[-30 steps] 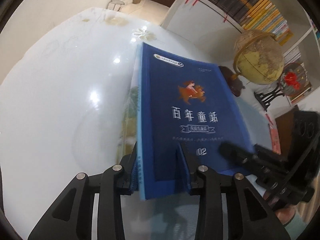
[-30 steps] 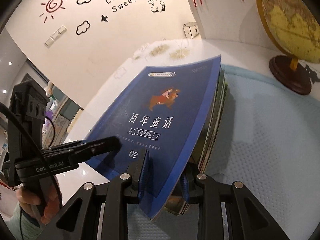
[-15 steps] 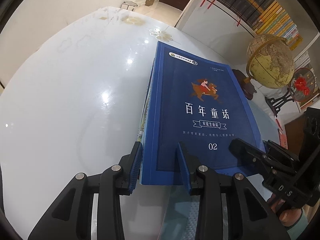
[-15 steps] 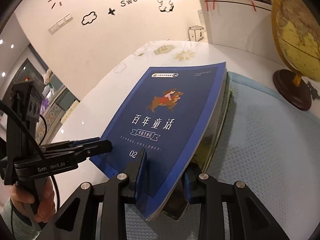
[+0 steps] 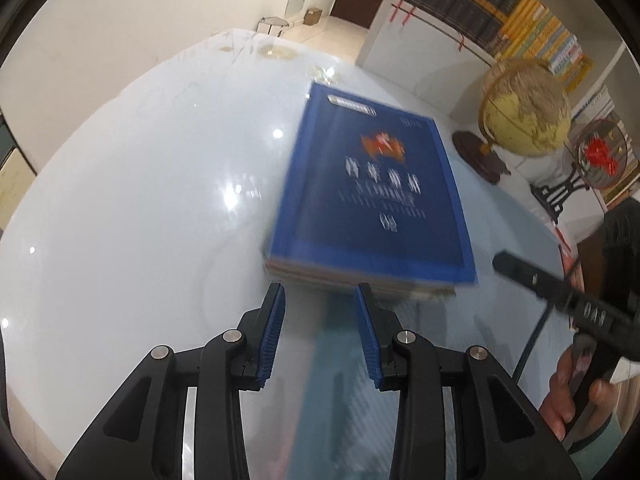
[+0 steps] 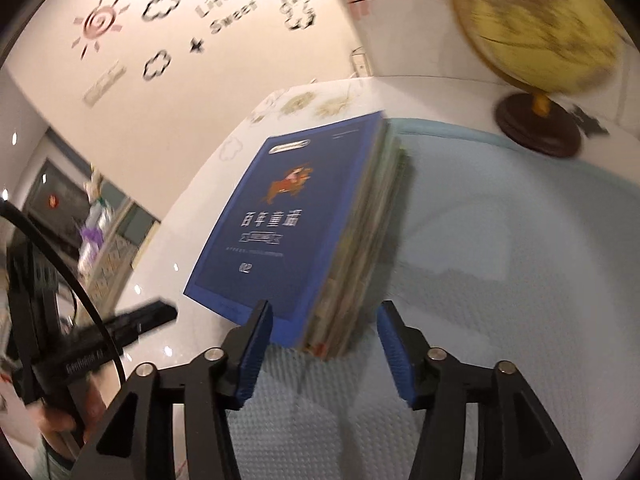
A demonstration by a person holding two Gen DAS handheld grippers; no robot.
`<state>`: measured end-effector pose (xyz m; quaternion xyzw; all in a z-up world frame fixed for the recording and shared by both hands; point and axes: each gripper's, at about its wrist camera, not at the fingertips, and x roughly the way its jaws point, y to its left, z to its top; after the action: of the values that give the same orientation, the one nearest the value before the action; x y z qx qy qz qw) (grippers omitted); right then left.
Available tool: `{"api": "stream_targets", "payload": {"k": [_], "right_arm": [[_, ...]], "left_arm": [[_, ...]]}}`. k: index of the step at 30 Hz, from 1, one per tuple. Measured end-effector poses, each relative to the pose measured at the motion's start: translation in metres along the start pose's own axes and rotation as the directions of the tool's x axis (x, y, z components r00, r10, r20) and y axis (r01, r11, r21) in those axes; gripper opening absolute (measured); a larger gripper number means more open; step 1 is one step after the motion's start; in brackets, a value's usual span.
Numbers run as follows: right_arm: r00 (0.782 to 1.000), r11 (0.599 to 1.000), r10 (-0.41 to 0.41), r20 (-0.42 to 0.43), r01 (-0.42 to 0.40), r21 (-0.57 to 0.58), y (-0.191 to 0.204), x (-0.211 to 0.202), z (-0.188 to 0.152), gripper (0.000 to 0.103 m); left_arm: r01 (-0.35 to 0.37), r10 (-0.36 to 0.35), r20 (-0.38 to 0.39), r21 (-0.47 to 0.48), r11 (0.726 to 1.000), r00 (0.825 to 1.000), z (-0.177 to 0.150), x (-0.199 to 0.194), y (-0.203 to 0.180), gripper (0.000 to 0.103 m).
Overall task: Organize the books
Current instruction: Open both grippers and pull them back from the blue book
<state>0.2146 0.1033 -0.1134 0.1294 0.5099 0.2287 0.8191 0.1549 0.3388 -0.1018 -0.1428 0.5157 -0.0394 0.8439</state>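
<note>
On white table (image 5: 132, 208), left of the globe (image 5: 524, 112) w/ its dark wooden base — stack of books (image 6: 352, 264), blue-cover book (image 5: 372, 196) on top, lying flat. Straddles the near-left edge of a pale blue mat (image 6: 500, 248); part on mat, part on bare glossy tabletop.

Left gripper (image 5: 320, 320): spread a little, nothing between the pads, just short of the stack's near edge, not touching. Right gripper (image 6: 324, 336): jaws opening, near corner of stack seen between the blue pads (image 6: 394, 344) but no pad pressing on it — apart. Also visible at right of left view, w/ a hand (image 5: 576, 380) on its handle.

Handling, as a guess: several thin paperbacks, so fairly heavy as a pile, floppy covers, layers likely to slide or fan if pushed from one side only. Glossy cover + glossy table = slippery; mat side prob. grips more. Lower books sit slightly uneven along the right edge. Best hold — pinch the whole thickness at a near corner or short edge, one gripper each side, or square up by pressing opposite edges together.
</note>
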Motion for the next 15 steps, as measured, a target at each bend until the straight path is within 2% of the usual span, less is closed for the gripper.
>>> {"api": "stream_targets", "payload": {"k": [7, 12, 15], "right_arm": [[0.996, 0.988, 0.090, 0.013, -0.091, 0.124, -0.049, -0.045, -0.023, 0.054], [0.997, 0.988, 0.061, 0.050, -0.067, 0.135, -0.098, -0.102, -0.044, 0.054], [0.997, 0.982, 0.021, 0.078, -0.036, 0.185, -0.142, -0.146, -0.061, 0.054]], "left_arm": [[-0.004, 0.004, -0.006, 0.035, 0.999, 1.000, -0.037, -0.017, -0.066, 0.033], [0.019, -0.018, -0.007, 0.094, 0.995, 1.000, -0.062, -0.023, -0.140, 0.033], [0.071, -0.066, -0.032, 0.154, 0.986, 0.997, -0.080, -0.021, -0.198, 0.033]]}}
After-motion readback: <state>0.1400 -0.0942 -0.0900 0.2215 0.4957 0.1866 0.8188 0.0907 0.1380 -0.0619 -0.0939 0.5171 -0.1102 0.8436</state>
